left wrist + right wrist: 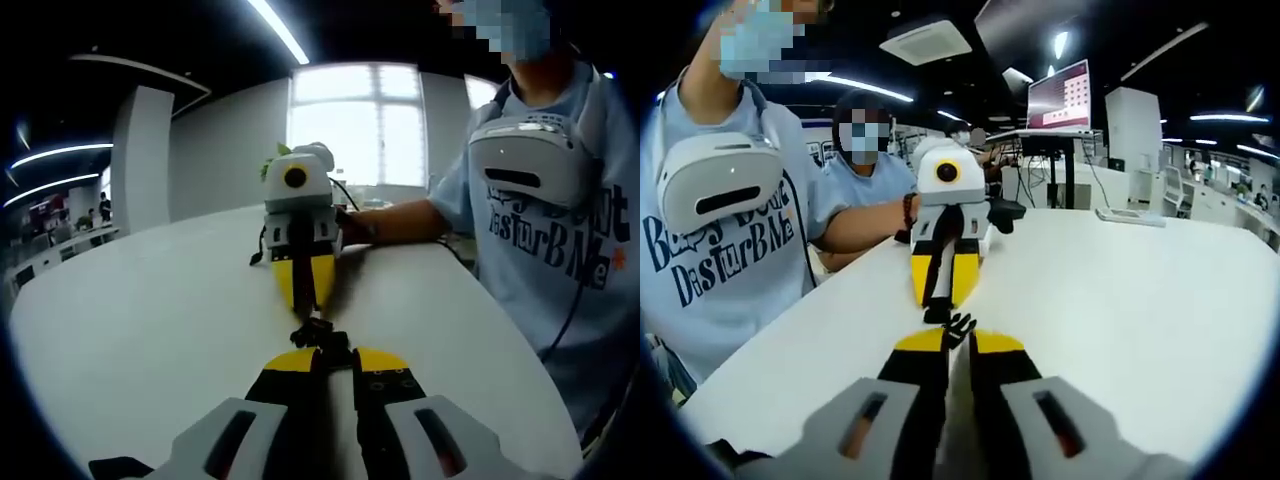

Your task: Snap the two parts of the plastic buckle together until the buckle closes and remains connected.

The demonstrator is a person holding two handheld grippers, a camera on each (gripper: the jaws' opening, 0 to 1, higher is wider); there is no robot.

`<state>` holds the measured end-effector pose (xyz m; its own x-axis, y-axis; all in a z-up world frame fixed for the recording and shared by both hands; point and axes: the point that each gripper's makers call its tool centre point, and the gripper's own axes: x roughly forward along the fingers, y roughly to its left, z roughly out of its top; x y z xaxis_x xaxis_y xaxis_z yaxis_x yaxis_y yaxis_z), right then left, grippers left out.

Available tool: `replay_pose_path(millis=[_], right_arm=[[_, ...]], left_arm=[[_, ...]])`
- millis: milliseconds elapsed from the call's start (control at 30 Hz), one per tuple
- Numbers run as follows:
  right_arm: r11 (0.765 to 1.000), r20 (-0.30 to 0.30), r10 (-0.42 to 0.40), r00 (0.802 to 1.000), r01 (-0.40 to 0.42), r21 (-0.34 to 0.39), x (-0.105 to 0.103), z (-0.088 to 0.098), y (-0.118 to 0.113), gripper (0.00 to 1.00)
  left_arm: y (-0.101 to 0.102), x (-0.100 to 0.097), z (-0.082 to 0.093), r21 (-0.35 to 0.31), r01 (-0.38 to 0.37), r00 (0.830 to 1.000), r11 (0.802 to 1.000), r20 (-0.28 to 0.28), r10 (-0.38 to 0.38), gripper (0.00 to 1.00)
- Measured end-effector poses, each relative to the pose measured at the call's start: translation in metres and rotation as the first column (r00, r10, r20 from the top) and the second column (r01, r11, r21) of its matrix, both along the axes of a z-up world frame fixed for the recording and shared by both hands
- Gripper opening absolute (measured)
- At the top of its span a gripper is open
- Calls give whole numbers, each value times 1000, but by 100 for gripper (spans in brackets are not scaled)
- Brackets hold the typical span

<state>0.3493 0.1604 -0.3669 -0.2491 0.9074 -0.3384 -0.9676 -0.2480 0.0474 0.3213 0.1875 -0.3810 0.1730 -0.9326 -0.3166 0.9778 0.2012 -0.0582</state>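
L gripper (325,352) & R gripper (957,338) meet tip-to-tip over mid table (150,320), each w/ jaws clamped on a half of black buckle (318,332).

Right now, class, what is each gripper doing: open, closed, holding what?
Left gripper: closed on one buckle part.
Right gripper: closed on the other buckle part.

Smooth matt white table (130,330) — black plastic buckle (318,333), cloth shirt (560,250).
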Motion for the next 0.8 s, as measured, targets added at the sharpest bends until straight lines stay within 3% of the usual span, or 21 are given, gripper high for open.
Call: replay_pose_path(millis=[400,700,800], right_arm=[[999,15,29,999,-28,-36,-13,-7,7,27],[1000,35,7,999,-6,-29,-11,-10,16,34],[1000,51,0,999,2,-27,-10,-10,16,32]], left_arm=[[4,4,0,6,-32,999,999,0,32,11],[9,7,1,11,-64,998,998,-12,64,12],[10,7,1,12,-65,998,998,-12,66,12]])
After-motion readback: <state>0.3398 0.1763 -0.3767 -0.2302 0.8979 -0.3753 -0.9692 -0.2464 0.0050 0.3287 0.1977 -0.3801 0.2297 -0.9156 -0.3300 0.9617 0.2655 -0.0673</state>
